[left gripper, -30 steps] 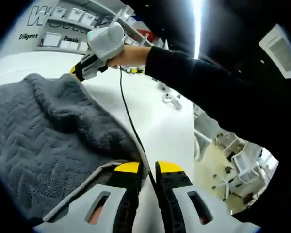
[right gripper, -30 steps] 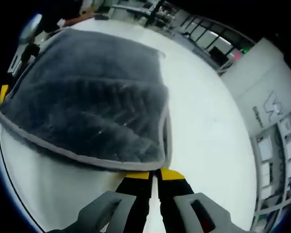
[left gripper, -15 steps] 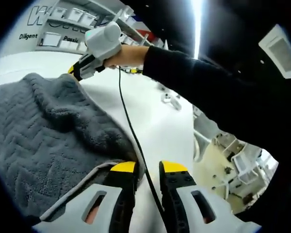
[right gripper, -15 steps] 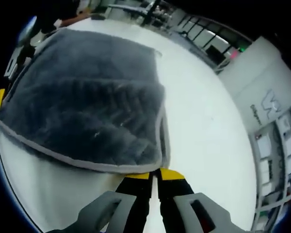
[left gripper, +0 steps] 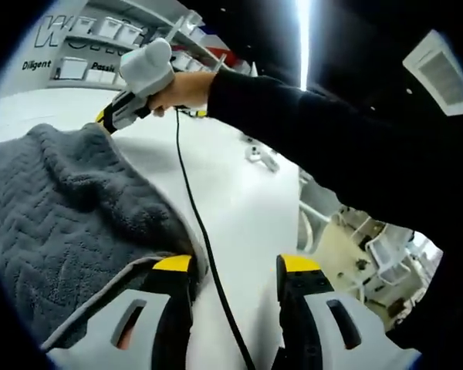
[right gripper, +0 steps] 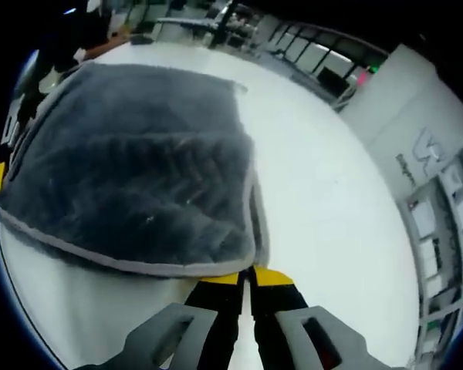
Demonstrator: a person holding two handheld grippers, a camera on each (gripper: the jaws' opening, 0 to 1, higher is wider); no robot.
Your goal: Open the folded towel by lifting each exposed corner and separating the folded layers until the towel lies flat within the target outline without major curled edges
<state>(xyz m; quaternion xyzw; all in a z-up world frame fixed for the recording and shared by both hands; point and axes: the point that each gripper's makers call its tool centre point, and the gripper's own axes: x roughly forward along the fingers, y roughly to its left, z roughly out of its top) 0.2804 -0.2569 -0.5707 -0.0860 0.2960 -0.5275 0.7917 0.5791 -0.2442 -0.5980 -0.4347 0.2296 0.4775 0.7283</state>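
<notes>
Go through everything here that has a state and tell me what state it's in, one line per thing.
towel: grey, spread on the white table, near edge raised
left gripper: open, beside a towel corner
right gripper: shut on the towel's grey-trimmed edge
black cable: slack, lying across the table

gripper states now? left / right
Left gripper: open, jaws apart beside the grey zigzag-textured towel, holding nothing.
Right gripper: shut on the towel's pale hem.

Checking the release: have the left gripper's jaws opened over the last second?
Yes. The left gripper jaws have spread apart; the left one stays by the towel edge, the right has moved away from it.
</notes>
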